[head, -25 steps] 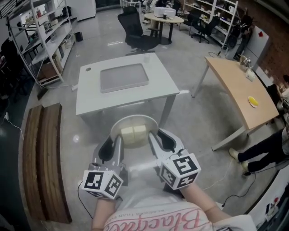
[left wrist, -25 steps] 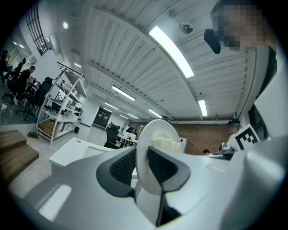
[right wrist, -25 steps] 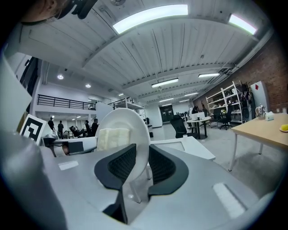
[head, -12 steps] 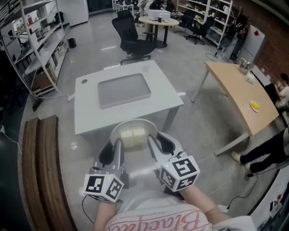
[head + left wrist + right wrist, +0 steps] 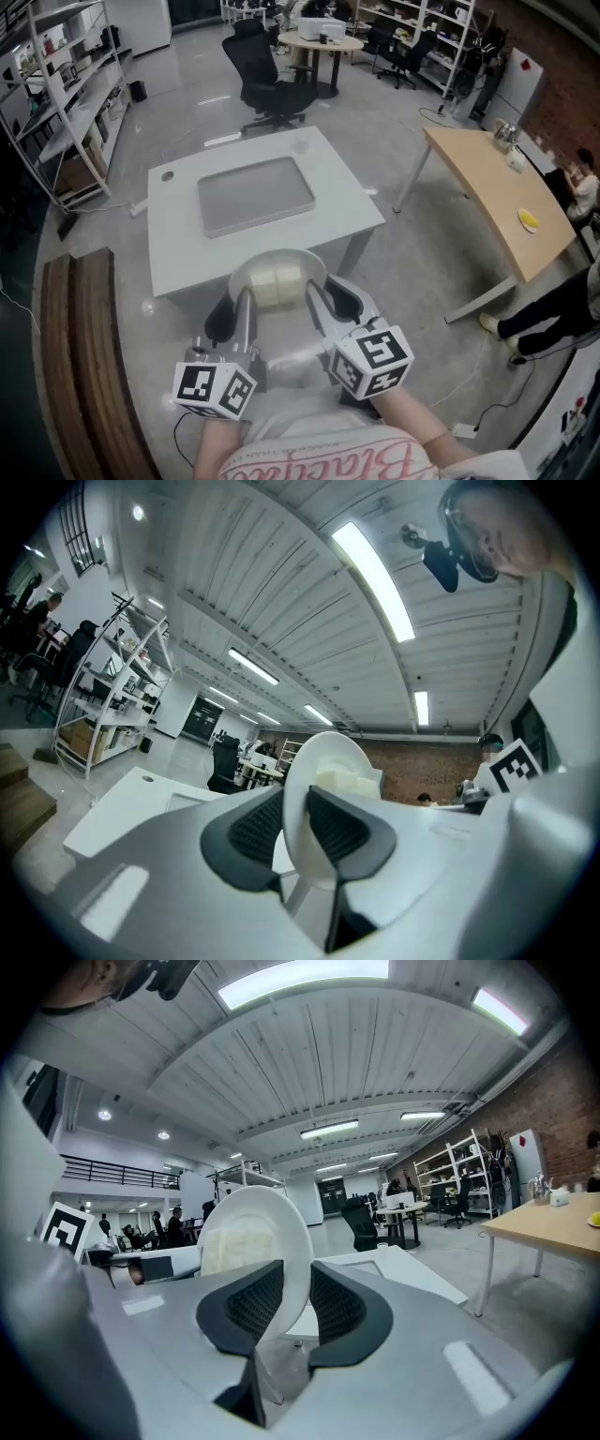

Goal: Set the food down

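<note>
Two grippers clenched on plate (image 5: 277, 261) rim: left gripper (image 5: 242, 305) left side, right gripper (image 5: 317, 302) right side. Food (image 5: 278, 284) on plate, held in air. Table (image 5: 178, 253) nearer than second ago; plate now overlaps its near edge in head view. Likely approach nearly done, set-down not begun

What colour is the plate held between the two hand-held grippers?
The plate is plain white, with no pattern. It shows best in the head view.

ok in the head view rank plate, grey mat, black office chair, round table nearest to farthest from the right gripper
1. plate, in the right gripper jaws
2. grey mat, on white table ahead
3. black office chair, behind that table
4. round table, farthest back
</note>
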Demonstrator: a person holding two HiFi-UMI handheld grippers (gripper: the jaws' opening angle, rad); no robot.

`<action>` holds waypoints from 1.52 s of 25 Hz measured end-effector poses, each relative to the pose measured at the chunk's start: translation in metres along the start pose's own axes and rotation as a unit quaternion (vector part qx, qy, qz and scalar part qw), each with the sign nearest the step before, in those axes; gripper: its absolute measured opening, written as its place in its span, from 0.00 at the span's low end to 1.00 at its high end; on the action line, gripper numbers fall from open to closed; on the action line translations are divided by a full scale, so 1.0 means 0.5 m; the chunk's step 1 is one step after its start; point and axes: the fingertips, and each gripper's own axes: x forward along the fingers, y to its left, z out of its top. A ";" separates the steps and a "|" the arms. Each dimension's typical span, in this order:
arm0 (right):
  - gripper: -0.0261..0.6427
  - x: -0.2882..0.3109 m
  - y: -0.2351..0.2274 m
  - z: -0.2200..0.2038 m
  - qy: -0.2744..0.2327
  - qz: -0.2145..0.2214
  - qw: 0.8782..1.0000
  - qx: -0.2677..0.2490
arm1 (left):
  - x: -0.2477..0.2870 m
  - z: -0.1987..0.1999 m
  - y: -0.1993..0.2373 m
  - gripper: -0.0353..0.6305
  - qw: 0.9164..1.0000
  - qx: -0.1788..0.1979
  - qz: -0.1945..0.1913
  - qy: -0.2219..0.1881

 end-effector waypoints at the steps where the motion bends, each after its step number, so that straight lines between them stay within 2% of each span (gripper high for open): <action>1: 0.18 0.003 -0.001 -0.002 0.002 -0.002 1.000 0.001 | 0.002 -0.002 0.003 0.17 1.000 -0.001 0.000 0.002; 18: 0.18 0.111 -0.028 0.004 0.021 -0.002 1.000 0.011 | 0.084 0.001 0.074 0.17 1.000 -0.009 0.010 0.010; 27: 0.18 0.204 -0.079 0.017 0.032 0.012 0.999 0.017 | 0.175 0.001 0.118 0.17 1.000 -0.006 0.025 0.017; 38: 0.18 0.384 -0.151 0.051 0.061 0.043 0.997 0.016 | 0.329 0.009 0.213 0.17 0.998 -0.013 0.063 0.026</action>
